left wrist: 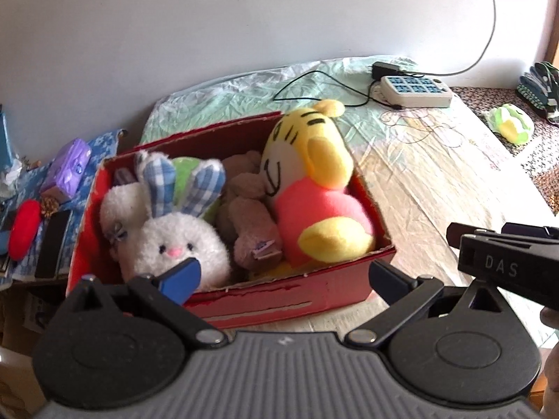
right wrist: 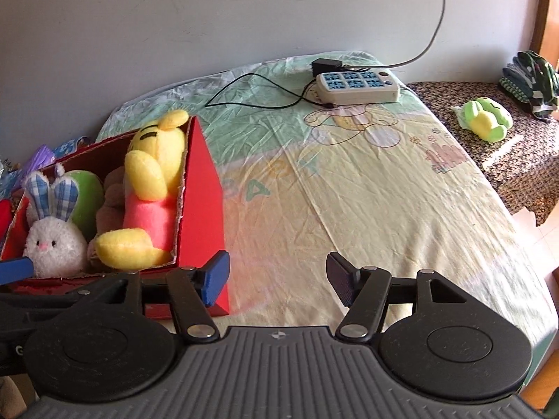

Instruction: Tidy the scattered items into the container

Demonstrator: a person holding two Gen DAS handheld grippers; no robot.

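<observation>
Left tongs spread, angled down over red box, right tongs spread, empty, beside box over sheet

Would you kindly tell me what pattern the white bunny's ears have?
The white bunny's ears are blue-and-white checked, clearest in the left wrist view.

Left gripper: ribbed grey housing, two black discs, black linkage arms on silver pivot screws, one blue fingertip pad. Right gripper: identical build; white "DAS" lettering on its black side.
</observation>
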